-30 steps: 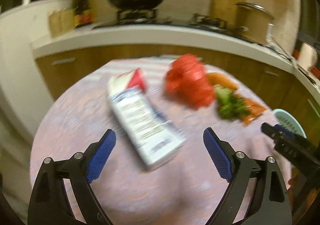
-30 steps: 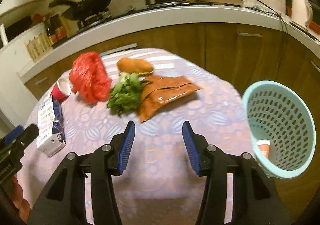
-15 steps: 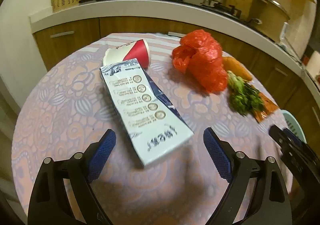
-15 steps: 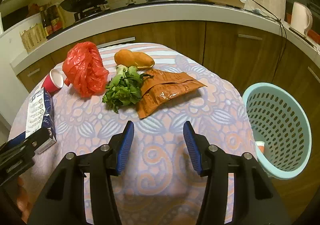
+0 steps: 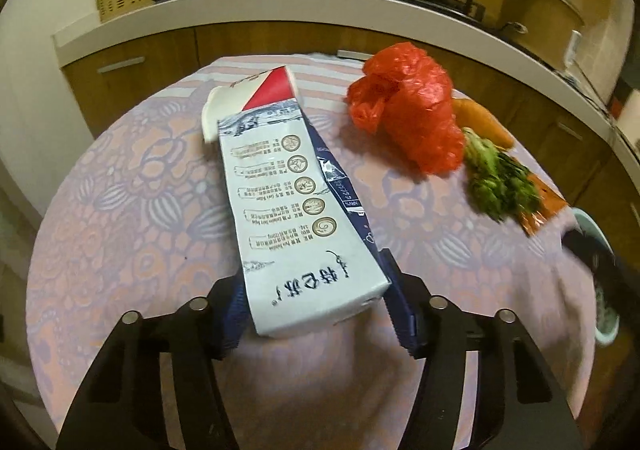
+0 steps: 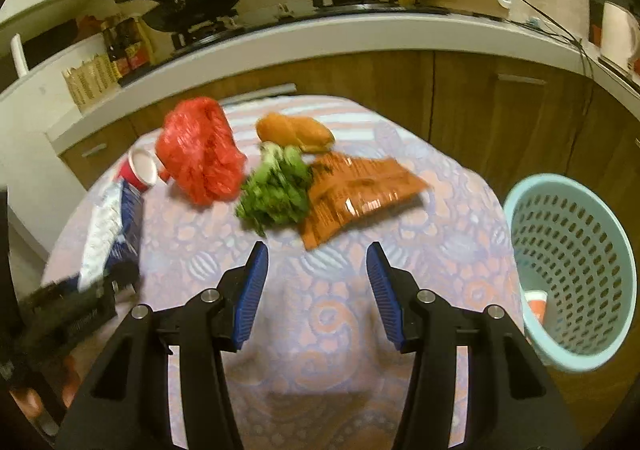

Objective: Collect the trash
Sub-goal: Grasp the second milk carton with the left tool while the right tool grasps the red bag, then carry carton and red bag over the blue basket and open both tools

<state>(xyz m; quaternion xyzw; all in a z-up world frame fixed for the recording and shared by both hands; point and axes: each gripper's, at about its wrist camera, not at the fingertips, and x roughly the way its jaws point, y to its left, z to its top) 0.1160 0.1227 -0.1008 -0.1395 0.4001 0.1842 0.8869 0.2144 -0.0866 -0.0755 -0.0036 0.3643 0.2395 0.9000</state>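
A white and blue milk carton lies on the round table, its near end between the blue pads of my left gripper. The jaws are closing and both pads touch the carton's sides. A red paper cup lies on its side just behind the carton. A crumpled red plastic bag sits further right. My right gripper hovers open over the tablecloth with nothing between its fingers. Ahead of it lies an orange snack wrapper. The light blue trash basket stands at the table's right, with a small cup inside.
Leafy greens and a bread roll lie between the red bag and the wrapper. The patterned tablecloth covers the round table. Behind it runs a curved kitchen counter with a wok, a stove and a large pot.
My left gripper has come down and closer to the carton, and its jaws have gone from wide open to closed in on the carton's sides. The right gripper has hardly moved.
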